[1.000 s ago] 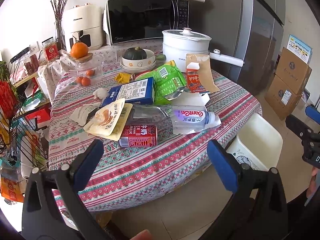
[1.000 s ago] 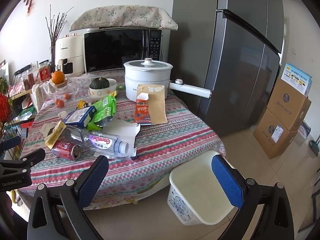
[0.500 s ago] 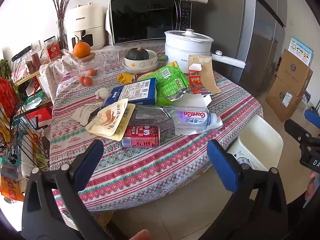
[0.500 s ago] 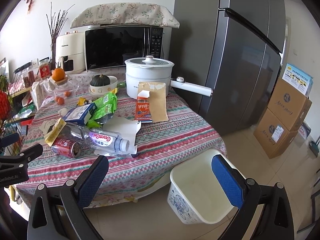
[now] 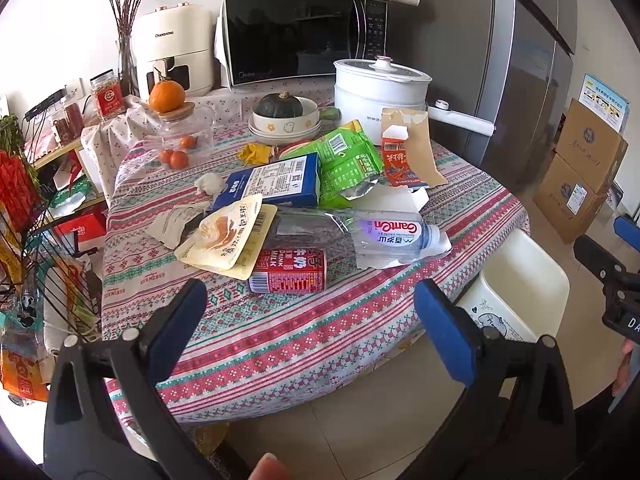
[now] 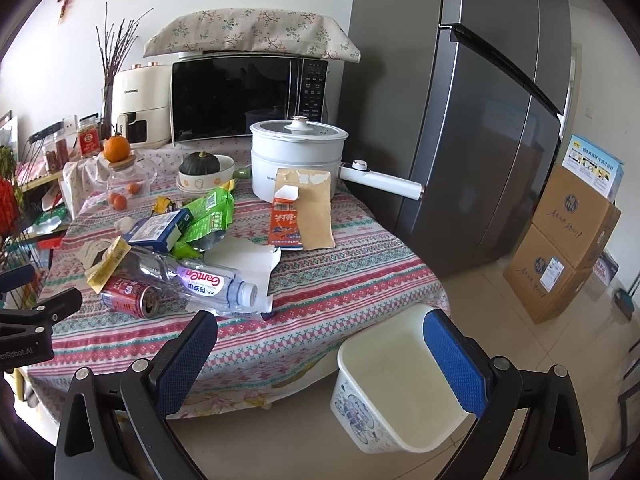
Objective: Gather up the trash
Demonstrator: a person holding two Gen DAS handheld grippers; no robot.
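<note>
Left wrist view: my left gripper [image 5: 310, 312] hangs wide open and empty at the edge of the table [image 5: 280, 340], its jaws framing a red milk can [image 5: 288, 272] lying beside a clear water bottle [image 5: 360, 232] among wrappers.

Right wrist view: my right gripper [image 6: 320, 344] is also spread wide, holding nothing, above the white bin [image 6: 396, 384] standing on the floor beside the table.
</note>
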